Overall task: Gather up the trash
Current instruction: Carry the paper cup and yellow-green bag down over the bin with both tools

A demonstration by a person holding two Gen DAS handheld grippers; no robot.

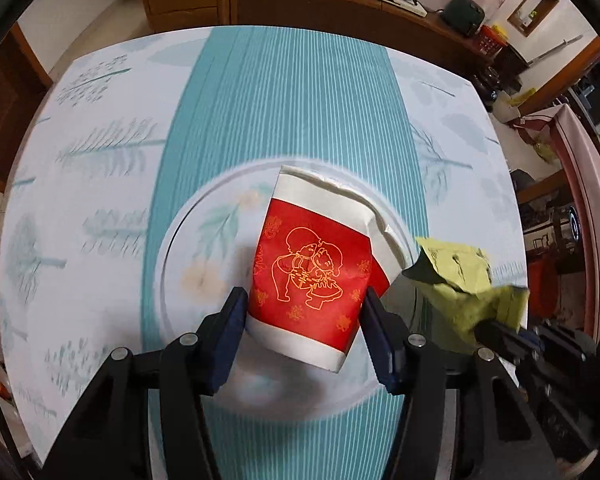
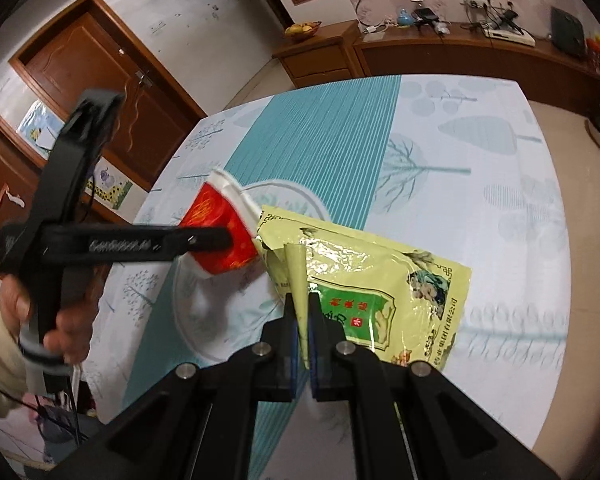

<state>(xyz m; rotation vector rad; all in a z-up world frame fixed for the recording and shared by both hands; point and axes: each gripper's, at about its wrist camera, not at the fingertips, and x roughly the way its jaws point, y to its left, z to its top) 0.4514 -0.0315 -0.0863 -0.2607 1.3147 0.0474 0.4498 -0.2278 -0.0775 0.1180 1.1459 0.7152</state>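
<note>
My left gripper [image 1: 304, 312] pinches the red cup [image 1: 312, 276] across its body, above the plate [image 1: 172, 240], its crushed mouth pointing away from me, and just beside it my right gripper [image 2: 302, 312] is pressed together on the yellow packet [image 2: 380, 292].

The left gripper [image 1: 304, 312] points steeply down, its 2 blue-padded fingers [image 1: 230, 320] pressed against the sides of a crumpled red paper cup [image 1: 312, 272], which hangs tilted between them. In the right wrist view this same tool crosses the frame from the left, held by a hand [image 2: 56, 320] in a cream sleeve wrapped round its black grip. The right gripper [image 2: 302, 312] angles downward, its 2 jaws all but together, pinching a folded edge of a yellow-green foil packet [image 2: 380, 288] between the pads.
</note>
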